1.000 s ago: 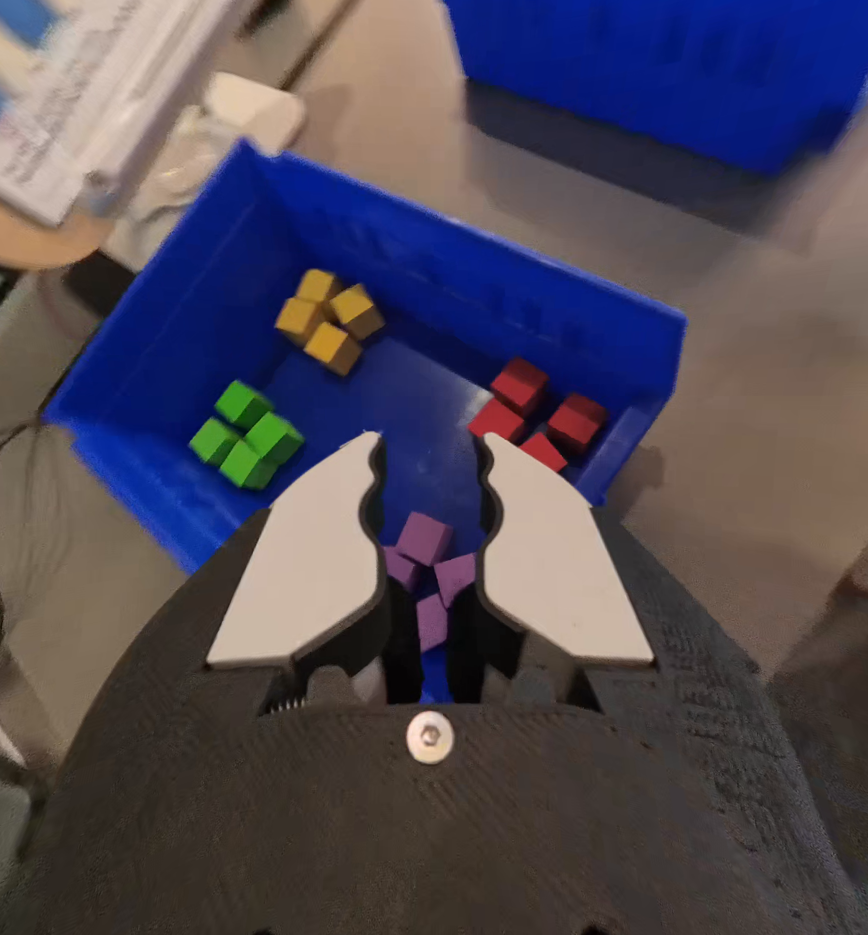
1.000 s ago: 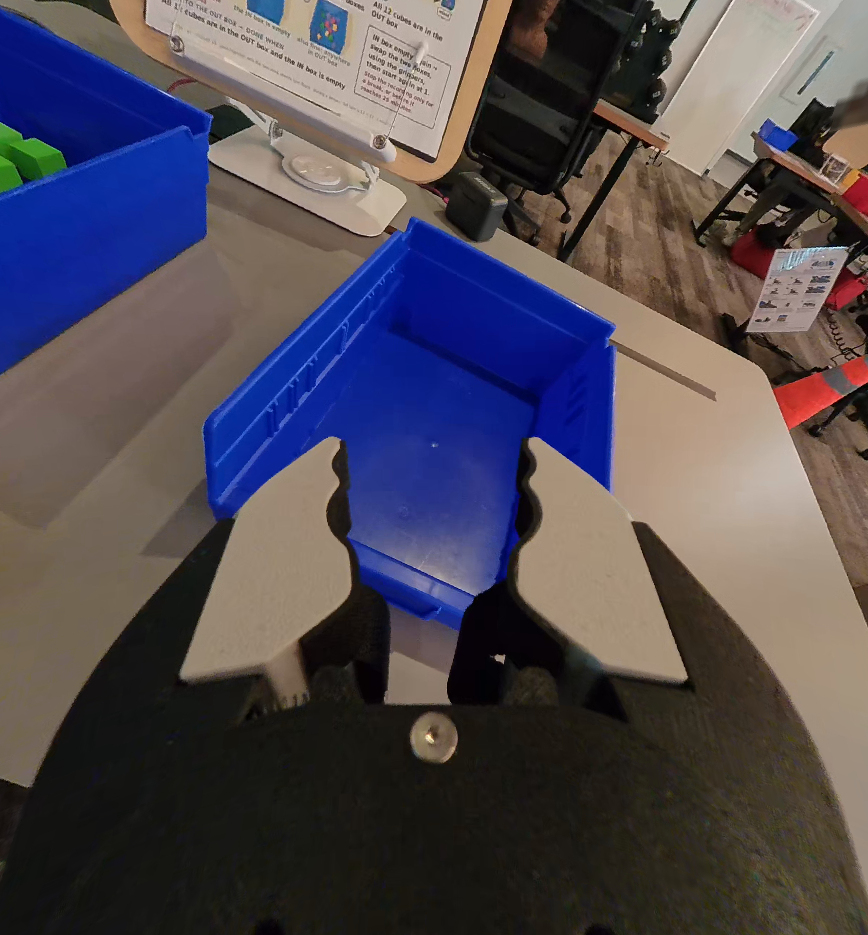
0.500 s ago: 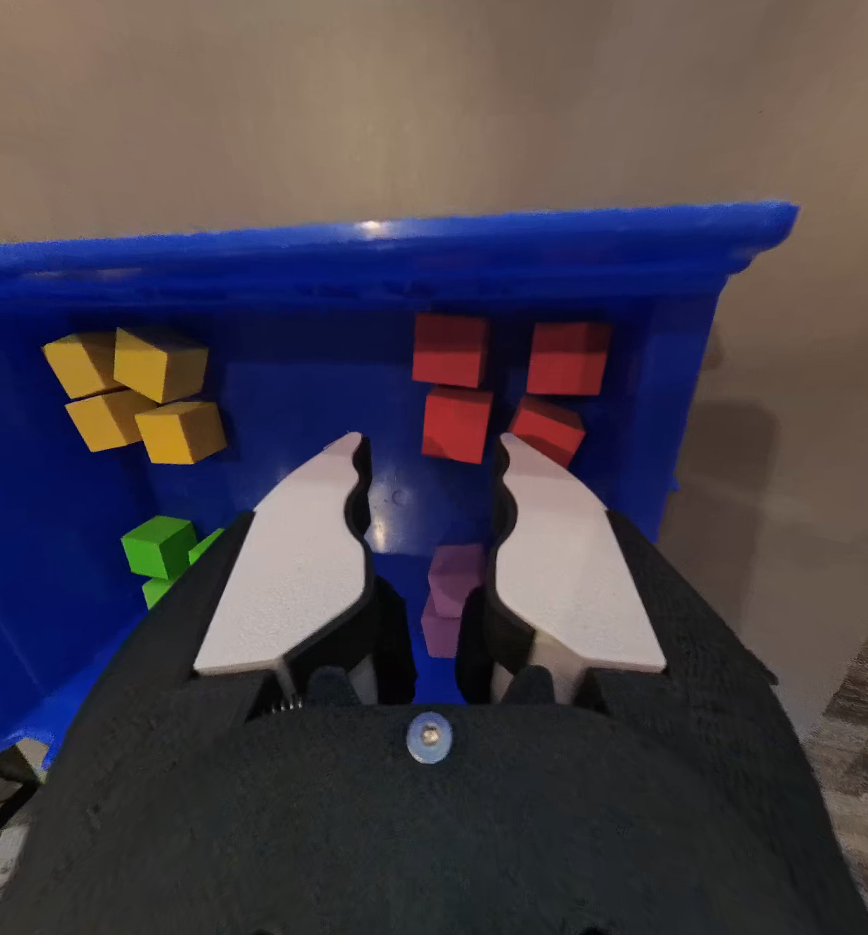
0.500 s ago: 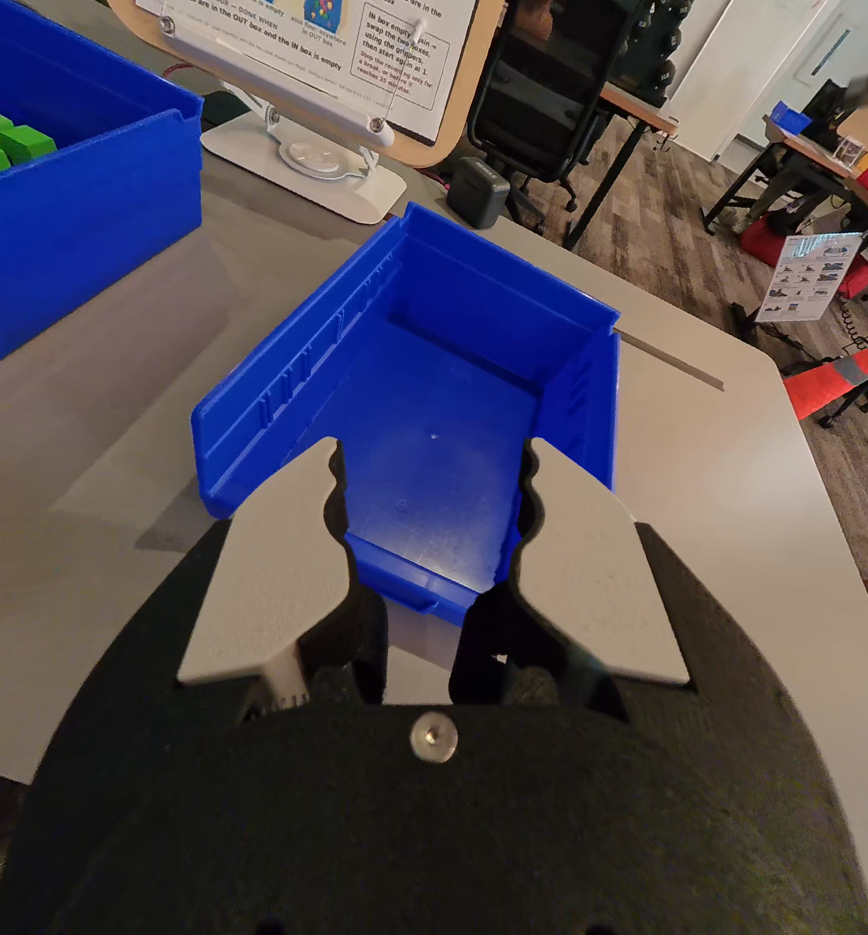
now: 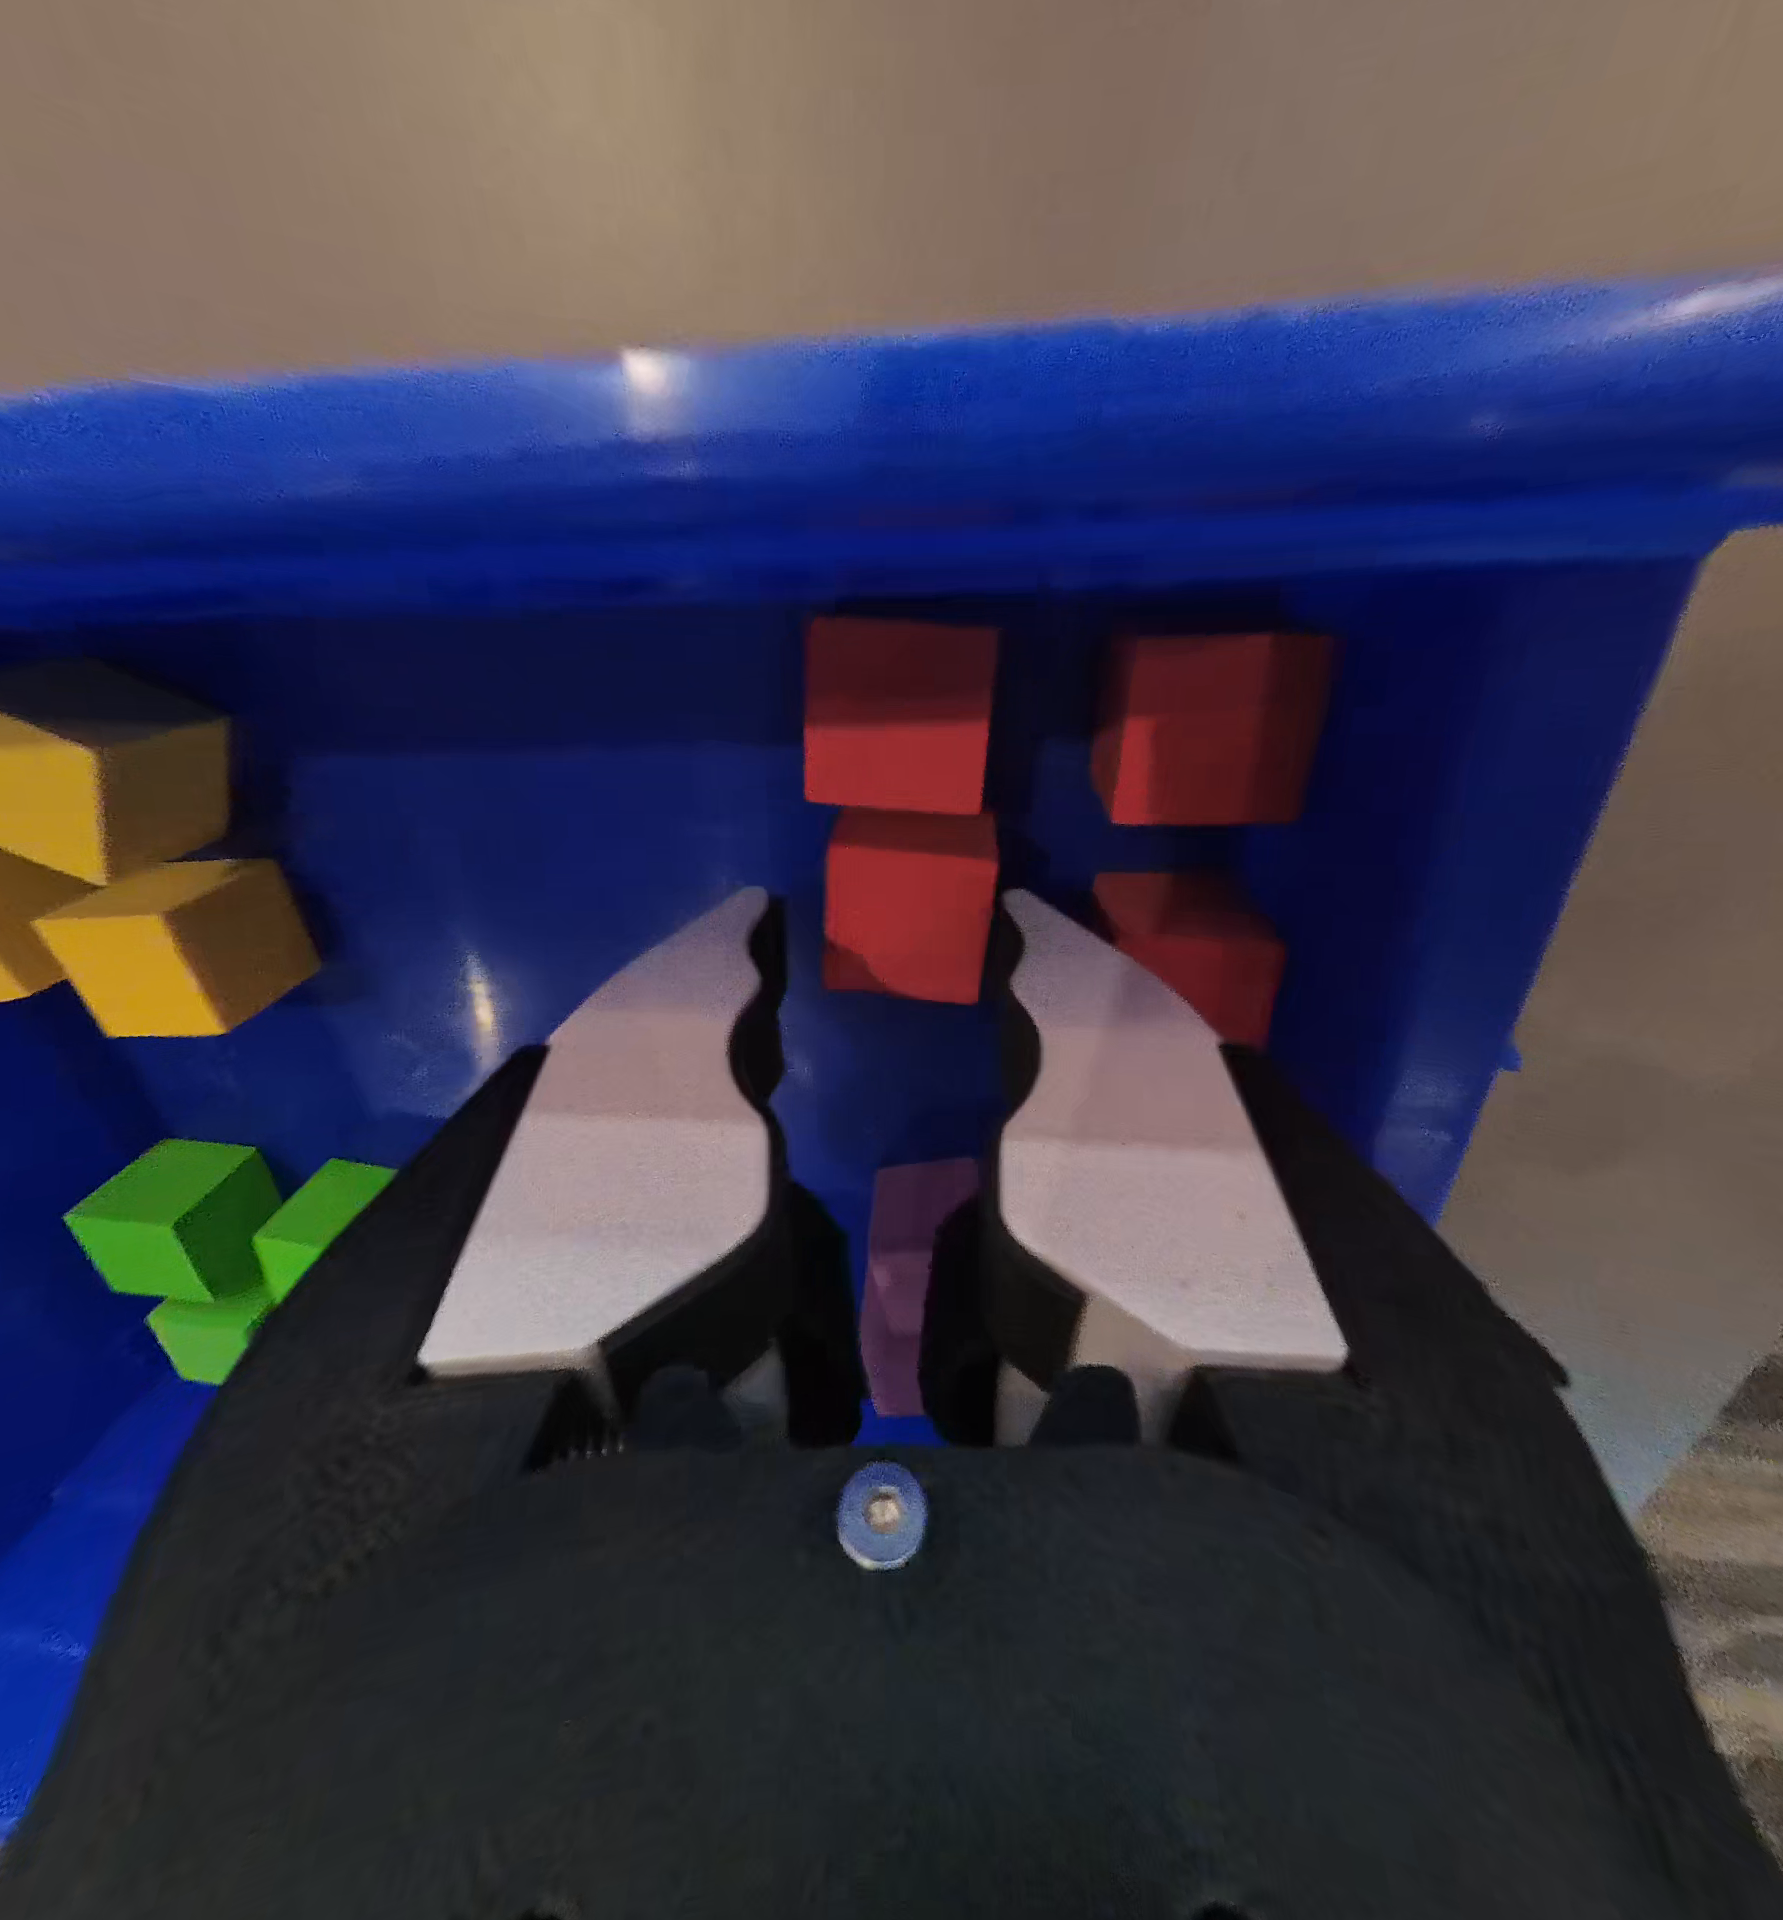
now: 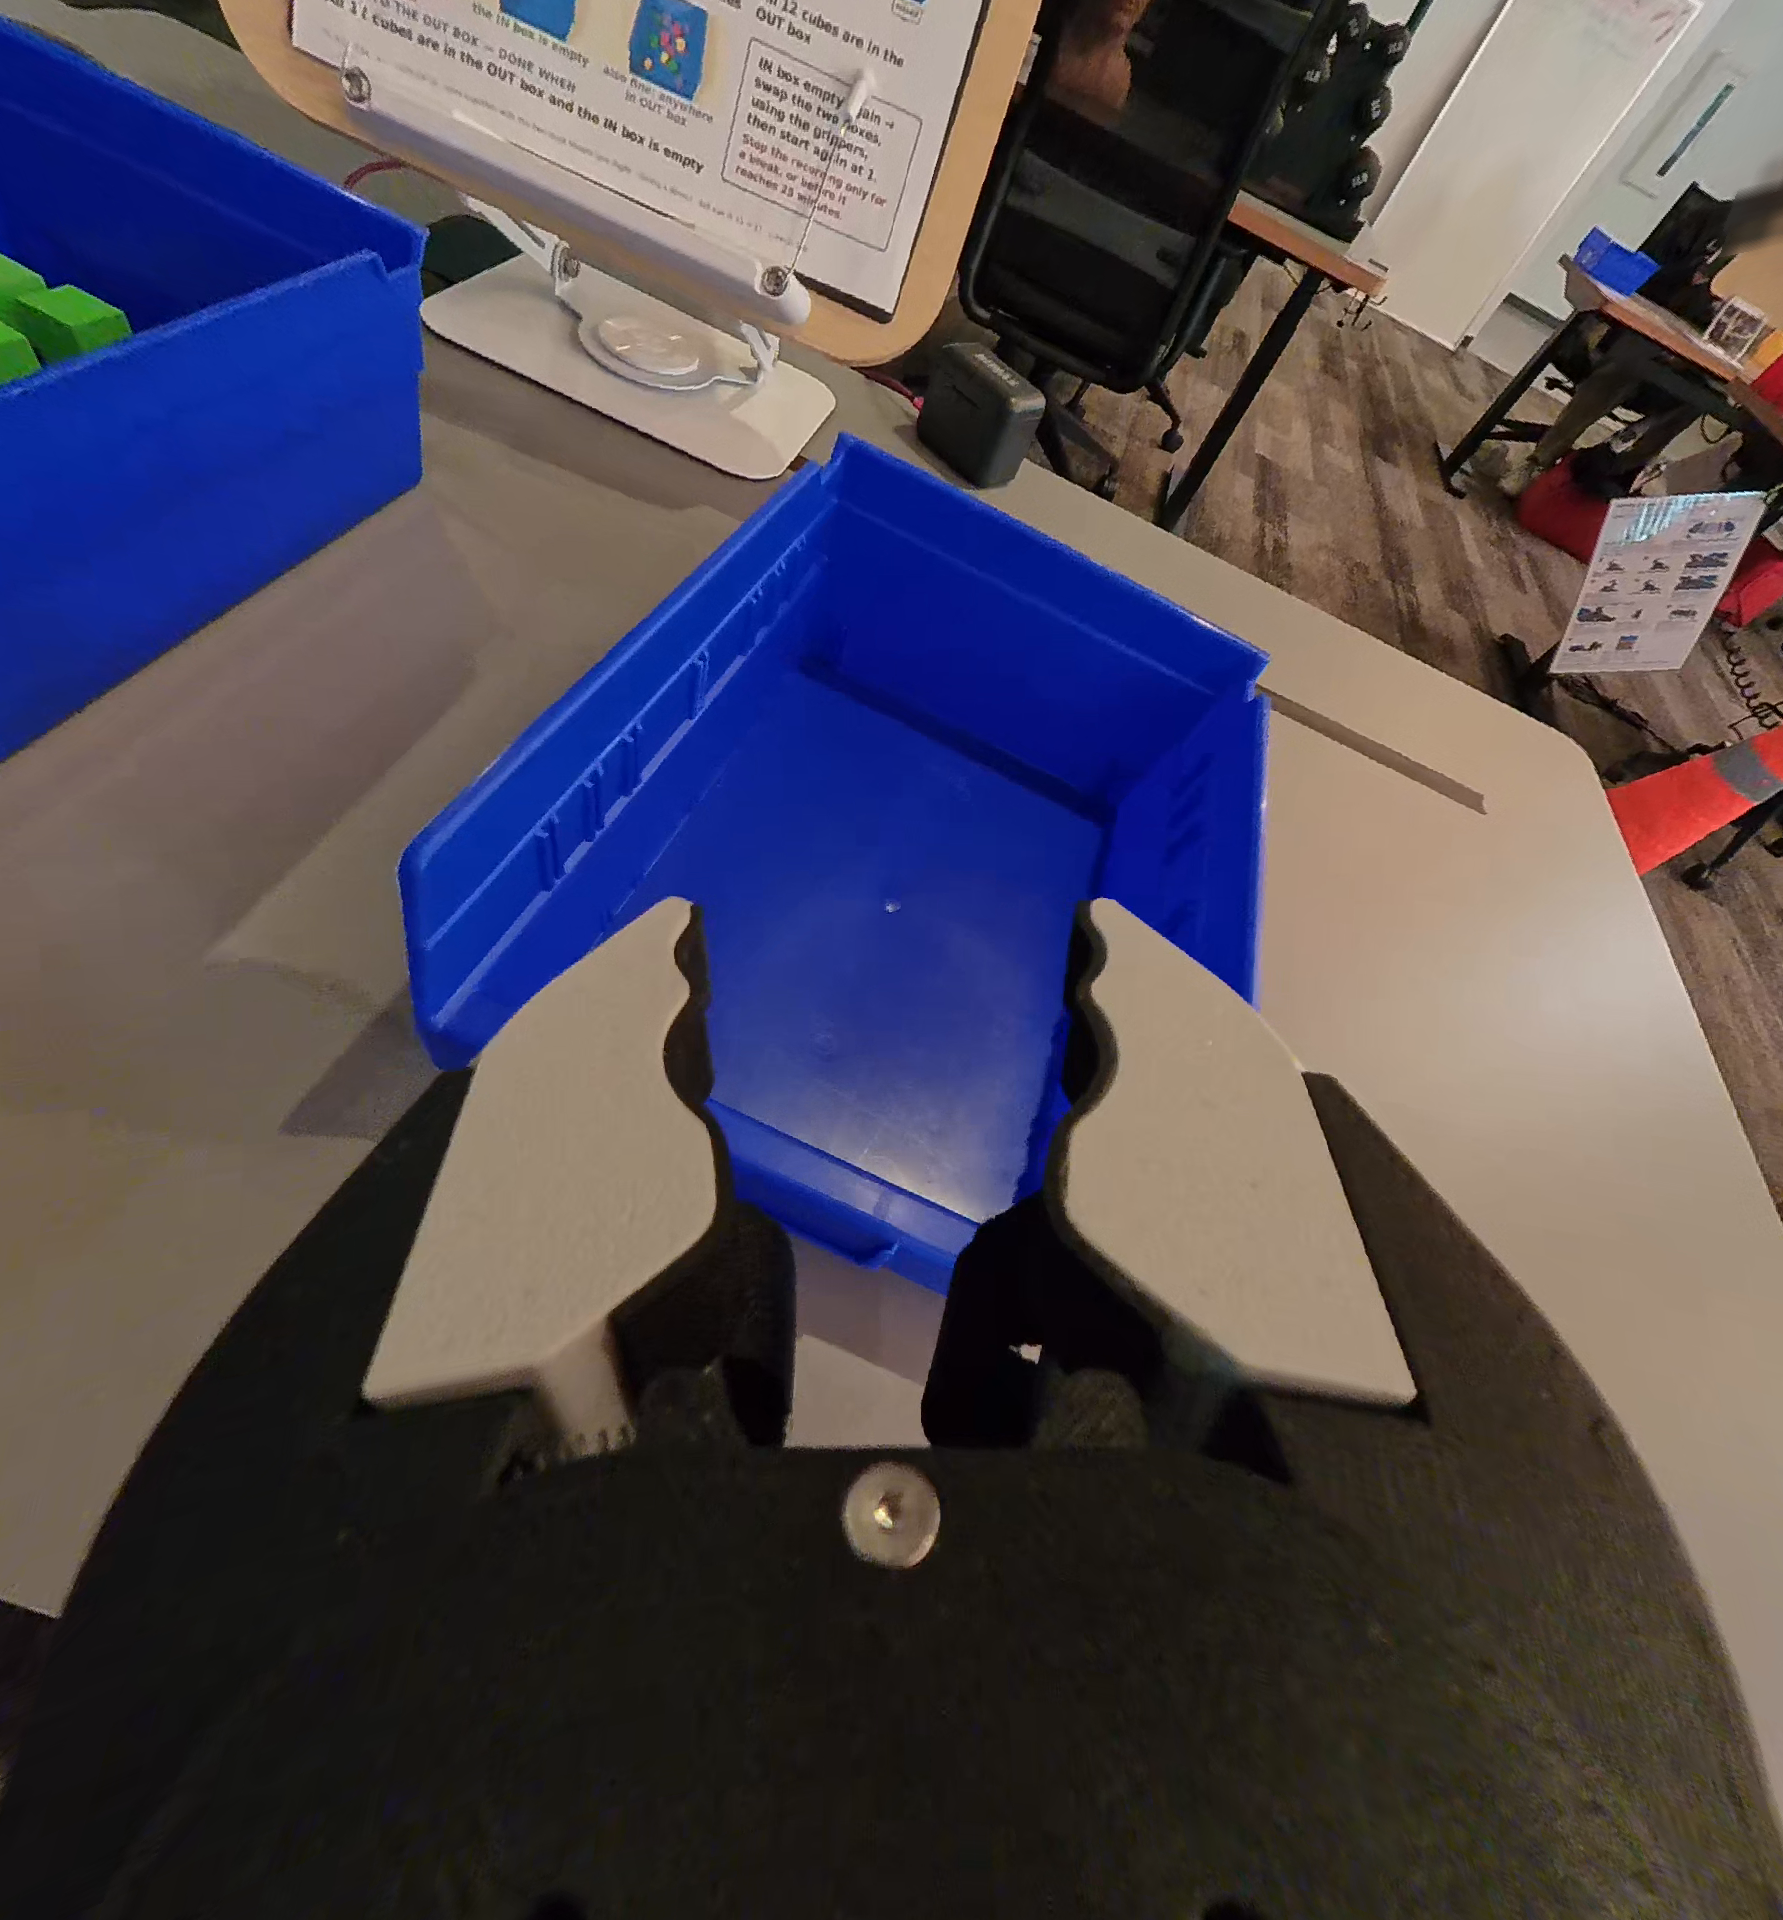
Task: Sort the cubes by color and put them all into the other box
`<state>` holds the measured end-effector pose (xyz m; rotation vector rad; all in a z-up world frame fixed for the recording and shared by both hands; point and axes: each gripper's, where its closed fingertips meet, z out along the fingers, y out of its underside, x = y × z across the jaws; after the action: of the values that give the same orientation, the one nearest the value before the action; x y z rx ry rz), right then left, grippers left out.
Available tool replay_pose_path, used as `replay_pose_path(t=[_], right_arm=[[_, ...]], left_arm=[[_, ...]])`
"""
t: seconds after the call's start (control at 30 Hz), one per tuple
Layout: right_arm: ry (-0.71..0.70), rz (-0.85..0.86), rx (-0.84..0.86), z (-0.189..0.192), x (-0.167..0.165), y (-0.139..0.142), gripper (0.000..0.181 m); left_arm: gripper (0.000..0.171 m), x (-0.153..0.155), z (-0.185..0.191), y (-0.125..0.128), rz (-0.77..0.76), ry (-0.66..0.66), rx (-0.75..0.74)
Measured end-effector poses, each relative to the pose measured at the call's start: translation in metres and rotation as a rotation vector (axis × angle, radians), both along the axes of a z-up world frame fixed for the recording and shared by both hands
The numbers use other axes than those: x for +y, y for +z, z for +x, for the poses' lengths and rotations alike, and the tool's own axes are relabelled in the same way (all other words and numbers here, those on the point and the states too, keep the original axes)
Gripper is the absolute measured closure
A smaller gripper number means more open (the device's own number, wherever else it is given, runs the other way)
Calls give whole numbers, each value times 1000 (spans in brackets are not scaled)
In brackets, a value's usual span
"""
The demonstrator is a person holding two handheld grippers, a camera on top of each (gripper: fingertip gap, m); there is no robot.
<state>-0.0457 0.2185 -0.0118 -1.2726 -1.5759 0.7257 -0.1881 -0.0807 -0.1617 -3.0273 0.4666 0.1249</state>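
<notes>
In the left wrist view, a blue bin (image 5: pixel 866 436) holds several red cubes (image 5: pixel 1214 727), yellow cubes (image 5: pixel 87 769), green cubes (image 5: pixel 175 1216) and purple cubes (image 5: pixel 908 1278). My left gripper (image 5: pixel 887 909) is open, low inside this bin. Its fingertips flank one red cube (image 5: pixel 908 956); I cannot tell whether they touch it. The purple cubes lie under the gap near the fingers' base. In the right wrist view, my right gripper (image 6: pixel 887 914) is open and empty, hovering over the near end of an empty blue bin (image 6: pixel 606 748).
The bins stand on a grey table (image 6: pixel 1438 987). The cube-filled bin (image 6: pixel 191 447) shows at the left of the right wrist view. A printed board on a white stand (image 6: pixel 658 353) is behind. Chairs, desks and wood floor (image 6: pixel 1386 468) lie beyond the table's far edge.
My left gripper has swung round and moved down into the bin, from over the purple cubes up to the red cubes. The right gripper has barely moved.
</notes>
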Motion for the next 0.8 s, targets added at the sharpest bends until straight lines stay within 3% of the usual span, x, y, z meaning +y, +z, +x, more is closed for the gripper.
replay_pose_path(t=[0.03, 0.2, 0.37, 0.47, 0.57, 0.63, 0.8], right_arm=[[0, 0, 2, 0, 0, 1, 115], [14, 3, 10, -2, -5, 1, 115], [154, 8, 44, -9, -39, 4, 114], [354, 70, 142, -11, -89, 18, 113], [533, 209, 222, -13, -140, 30, 116], [640, 242, 224, -16, -171, 33, 113], [862, 327, 259, -14, -227, 46, 119]], left_arm=[[141, 1, 1, -1, 13, 2, -12], [142, 9, 0, 16, 171, 69, -49], [142, 17, 6, 58, 453, 272, -217], [142, 32, 33, 107, 720, 354, -488], [143, 43, 75, 160, 907, 401, -939], [143, 46, 99, 185, 949, 398, -1195], [143, 52, 139, 202, 875, 355, -1470]])
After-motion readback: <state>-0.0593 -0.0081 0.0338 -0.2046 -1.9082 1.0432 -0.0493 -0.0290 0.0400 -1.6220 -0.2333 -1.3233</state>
